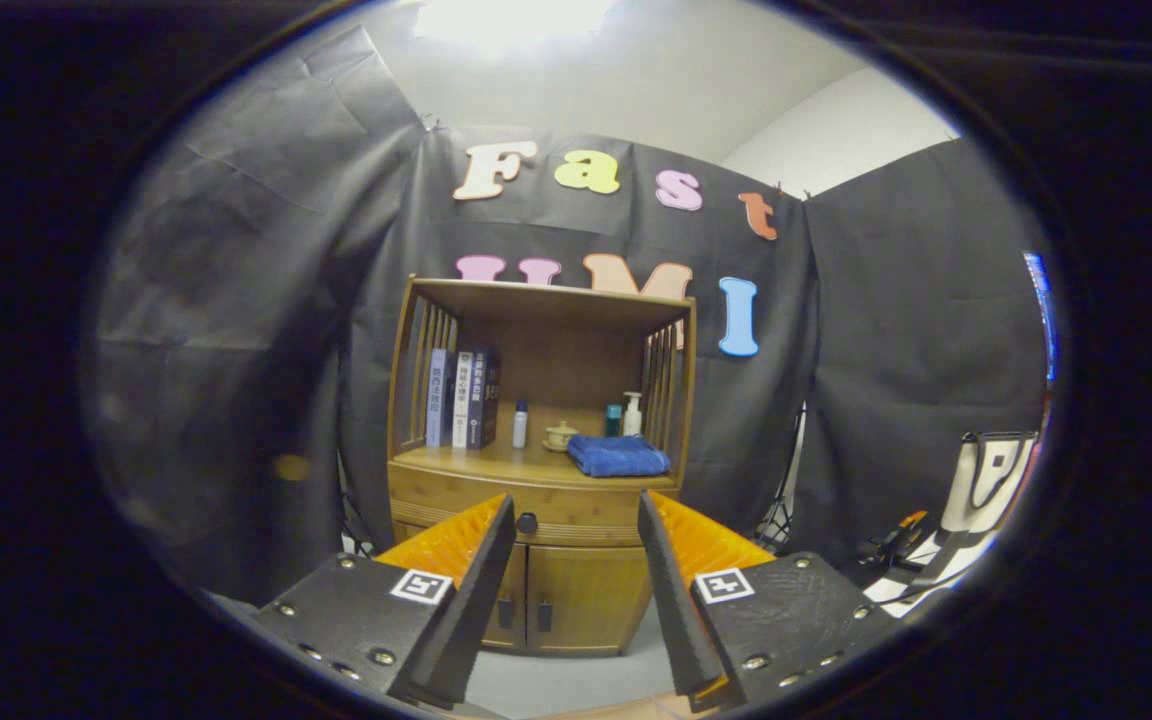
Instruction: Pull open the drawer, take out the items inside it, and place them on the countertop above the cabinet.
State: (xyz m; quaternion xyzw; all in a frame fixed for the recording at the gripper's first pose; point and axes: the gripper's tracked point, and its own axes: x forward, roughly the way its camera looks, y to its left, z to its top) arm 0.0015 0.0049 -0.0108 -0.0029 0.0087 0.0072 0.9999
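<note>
I am holding the gripper (576, 535) back from a brown wooden cabinet (536, 470), its fingers spread wide and gripping nothing. Between them, well beyond, the closed wooden drawer (576, 512) is showing its dark round knob (527, 522). On the worktop (496, 462) above, upright books (463, 398), small bottles (520, 424) and a folded blue towel (619, 455) are sitting.

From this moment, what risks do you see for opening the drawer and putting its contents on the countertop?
1. The gripper has open fingers far from the cabinet; the small drawer knob sits near one finger, not centred, so the grasp may miss.
2. The countertop already holds books, bottles, a cup and a blue towel, so new items may knock something over.
</note>
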